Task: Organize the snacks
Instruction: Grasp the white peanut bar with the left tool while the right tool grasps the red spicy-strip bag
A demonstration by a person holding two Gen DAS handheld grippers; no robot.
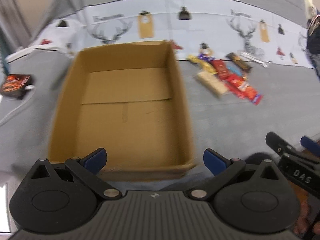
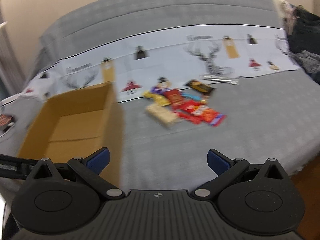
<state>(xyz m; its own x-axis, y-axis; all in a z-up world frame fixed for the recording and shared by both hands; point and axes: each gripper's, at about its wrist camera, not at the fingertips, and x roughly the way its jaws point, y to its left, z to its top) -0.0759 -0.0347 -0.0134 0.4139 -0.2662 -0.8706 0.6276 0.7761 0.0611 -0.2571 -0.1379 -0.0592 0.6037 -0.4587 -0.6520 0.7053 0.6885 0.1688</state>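
The snacks point(image 2: 180, 105) lie in a loose pile on a grey bed cover point(image 2: 250, 124), well to the right of the cardboard box point(image 1: 124, 108) and near the edge of a pale printed sheet point(image 1: 180, 28) with deer heads on it. The pile is blurred in both views, but some pieces can be told: a long pale bar in a clear wrapper point(image 1: 212, 83) nearest the box, red packets point(image 1: 240, 86) beside it, a gold-wrapped piece point(image 1: 206, 65), a dark brown bar point(image 1: 238, 61) at the far side, and a purple wrapper point(image 1: 205, 56) at the back. The pieces overlap one another. A thin silver strip point(image 2: 220, 79) lies apart, just behind the pile, on the printed sheet.

The cardboard box is open at the top, brown, with its bottom flaps showing and nothing in it. To its left, well apart, lies a small dark packet with orange print point(image 1: 17, 85).

The left gripper point(image 1: 155, 159) hangs over the near rim of the box, its blue-padded fingers point(image 1: 96, 158) spread wide, holding and touching nothing. The right gripper point(image 2: 158, 161) is over the bare bed cover, right of the box and short of the snacks, its jaws likewise wide apart and empty. In the left wrist view the right gripper shows at the lower right edge.
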